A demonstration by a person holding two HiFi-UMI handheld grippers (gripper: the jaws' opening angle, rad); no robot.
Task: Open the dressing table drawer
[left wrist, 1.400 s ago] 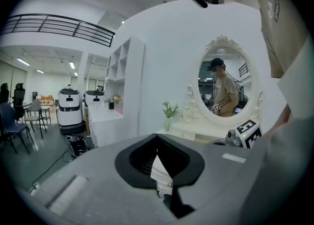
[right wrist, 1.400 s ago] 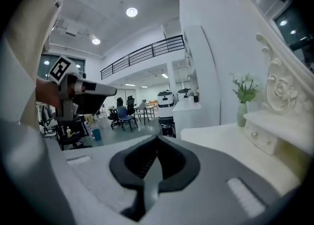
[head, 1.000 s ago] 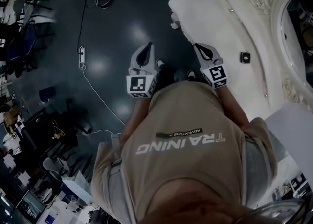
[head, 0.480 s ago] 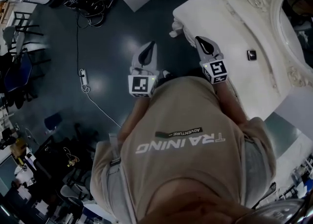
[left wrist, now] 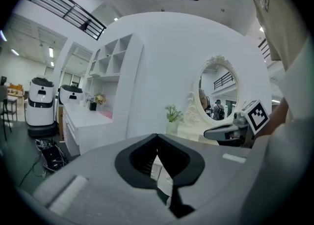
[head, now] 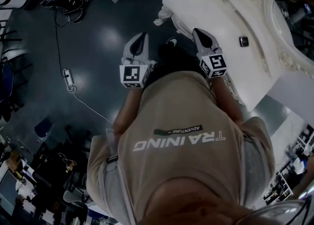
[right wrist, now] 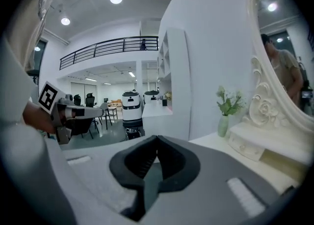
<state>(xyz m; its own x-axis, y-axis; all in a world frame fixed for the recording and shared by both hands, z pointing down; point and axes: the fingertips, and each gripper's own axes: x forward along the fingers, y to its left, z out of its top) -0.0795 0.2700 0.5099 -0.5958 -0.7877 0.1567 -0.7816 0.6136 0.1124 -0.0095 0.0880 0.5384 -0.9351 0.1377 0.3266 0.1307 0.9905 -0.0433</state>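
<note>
The white dressing table [head: 216,15] with its ornate oval mirror [head: 294,17] fills the upper right of the head view. Its front drawer is hidden under the tabletop edge. My right gripper [head: 197,31] hangs at the table's front edge, shut and empty. My left gripper [head: 143,36] is over the dark floor, a little left of the table's carved corner, also shut with nothing in it. In the left gripper view the jaw tips [left wrist: 157,135] meet, with the mirror [left wrist: 216,94] beyond. In the right gripper view the tips [right wrist: 157,136] touch above the tabletop [right wrist: 216,138].
A small black object [head: 244,41] lies on the tabletop. A vase of flowers [right wrist: 226,108] stands beside the mirror. A cable with a power strip [head: 66,76] runs over the floor at the left. White robots [left wrist: 39,103] and a white shelf unit [left wrist: 110,86] stand further off.
Both grippers have come nearer the dressing table. The right one now sits at its front edge, and the left one has moved up towards the table's corner. Both stayed shut.
</note>
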